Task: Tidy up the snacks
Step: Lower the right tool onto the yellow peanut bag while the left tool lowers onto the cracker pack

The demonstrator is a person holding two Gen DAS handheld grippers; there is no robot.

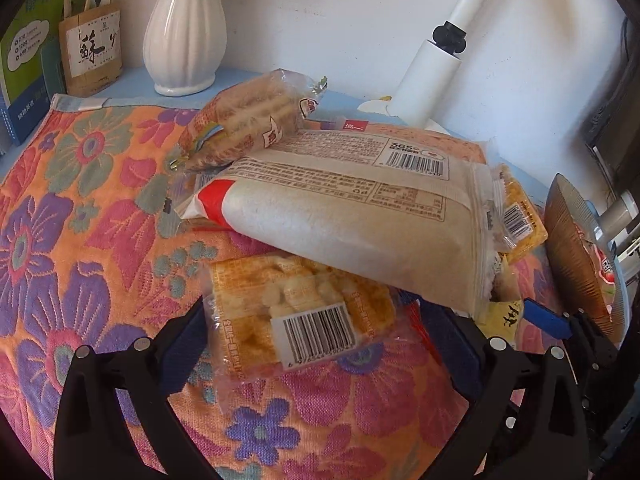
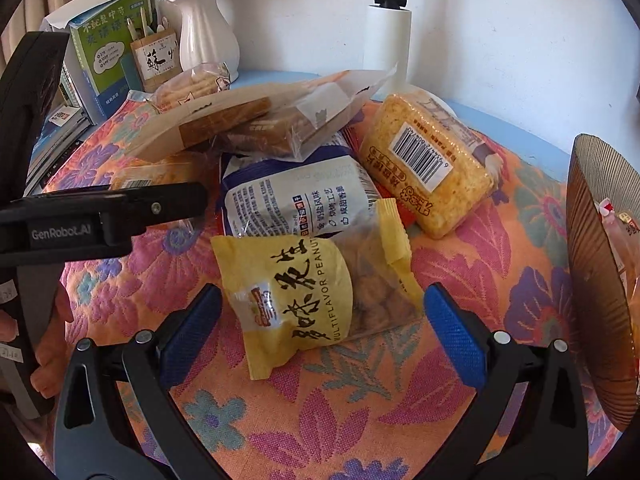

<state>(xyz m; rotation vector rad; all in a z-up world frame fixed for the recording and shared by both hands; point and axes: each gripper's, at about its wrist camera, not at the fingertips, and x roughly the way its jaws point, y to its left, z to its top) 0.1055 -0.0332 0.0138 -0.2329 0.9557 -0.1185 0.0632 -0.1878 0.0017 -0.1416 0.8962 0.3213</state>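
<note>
Two grippers are ours, both spread wide and gripping nothing. Our right gripper (image 2: 322,320) straddles a yellow peanut packet (image 2: 304,300) lying flat on the floral cloth (image 2: 320,420), fingers apart from it on each side. Our left gripper (image 1: 316,344) brackets a clear pack of puffed snacks (image 1: 296,320), whose far end sits under a big beige bag (image 1: 360,220). Behind the peanuts lies a blue-and-white bag (image 2: 296,196), with an orange rice-cracker pack (image 2: 428,164) beside it. A ribbed brown basket (image 2: 600,272) stands at right.

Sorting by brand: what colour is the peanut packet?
Yellow with black lettering, the peanut packet shows best in the right wrist view.
</note>
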